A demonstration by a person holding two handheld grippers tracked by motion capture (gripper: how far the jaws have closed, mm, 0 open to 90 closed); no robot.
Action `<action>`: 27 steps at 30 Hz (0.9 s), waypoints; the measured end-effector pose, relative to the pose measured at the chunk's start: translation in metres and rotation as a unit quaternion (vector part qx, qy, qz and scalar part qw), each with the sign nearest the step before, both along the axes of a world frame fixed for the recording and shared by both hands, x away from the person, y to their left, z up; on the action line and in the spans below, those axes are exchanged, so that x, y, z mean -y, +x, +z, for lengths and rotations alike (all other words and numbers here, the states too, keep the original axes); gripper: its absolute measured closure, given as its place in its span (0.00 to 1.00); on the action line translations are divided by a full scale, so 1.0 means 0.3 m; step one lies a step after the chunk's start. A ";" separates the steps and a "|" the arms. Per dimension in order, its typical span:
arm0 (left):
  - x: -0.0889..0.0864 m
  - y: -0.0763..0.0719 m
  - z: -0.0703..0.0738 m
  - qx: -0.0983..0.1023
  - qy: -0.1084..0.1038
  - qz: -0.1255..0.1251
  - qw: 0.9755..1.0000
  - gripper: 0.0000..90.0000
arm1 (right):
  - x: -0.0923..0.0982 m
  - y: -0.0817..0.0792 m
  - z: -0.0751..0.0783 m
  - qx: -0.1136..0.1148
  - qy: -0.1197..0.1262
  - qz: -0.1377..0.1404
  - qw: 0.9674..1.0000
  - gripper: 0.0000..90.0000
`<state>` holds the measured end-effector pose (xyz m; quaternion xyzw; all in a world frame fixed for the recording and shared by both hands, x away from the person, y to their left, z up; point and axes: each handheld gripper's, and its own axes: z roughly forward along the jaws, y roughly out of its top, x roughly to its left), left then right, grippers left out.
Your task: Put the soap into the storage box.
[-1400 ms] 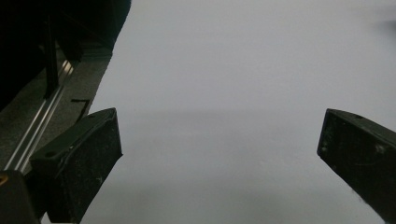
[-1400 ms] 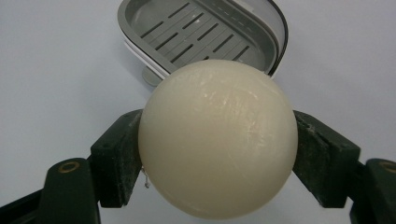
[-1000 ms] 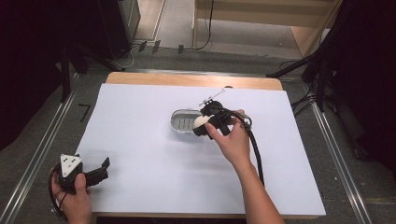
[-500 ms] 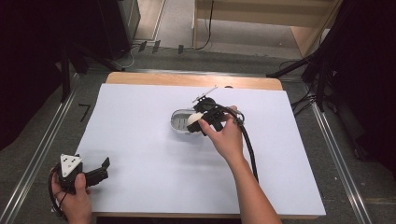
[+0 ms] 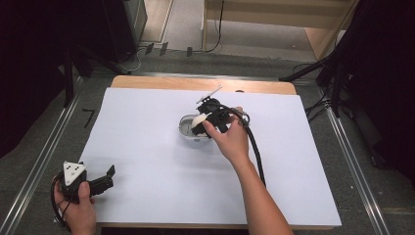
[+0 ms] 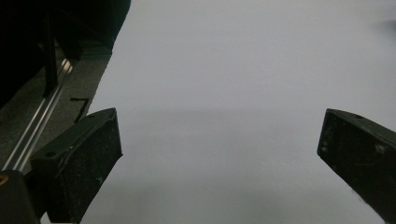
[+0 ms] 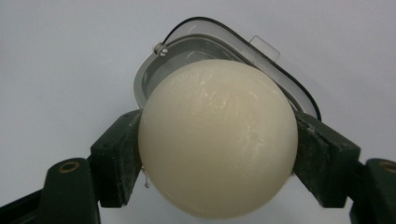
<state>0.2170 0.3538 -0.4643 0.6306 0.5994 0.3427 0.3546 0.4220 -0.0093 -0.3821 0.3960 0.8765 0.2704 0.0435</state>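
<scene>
The right gripper (image 7: 218, 154) is clamped on a cream ball (image 7: 218, 137), one black pad pressing each flank at about the widest part. That is the place to hold it: the ball looks hard, smooth and faintly glossy, so I judge it slippery, and any grip above or below the middle would likely squirt it out. It seems stiff and shows no dent under the pads. Its weight is hard to judge.

Just behind the ball sits a small clear plastic container (image 7: 261, 51), oval, with a thin dark rim seal and a little tab at one edge. From the high view the ball (image 5: 197, 122) hangs right over that container (image 5: 185, 128), which rests on the white sheet (image 5: 147, 147) covering the table, towards the middle of its far edge. The plastic looks thin and light, and probably slides if nudged.

Out at the near left corner, the left gripper (image 5: 100, 182) rests in the person's hand, jaws wide apart with nothing between them, just matte white sheet ahead.
</scene>
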 end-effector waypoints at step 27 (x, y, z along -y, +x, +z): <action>0.001 0.003 0.000 -0.006 0.000 0.001 1.000 0.00 | -0.040 0.059 -0.052 -0.028 -0.004 -0.032 0.999 0.28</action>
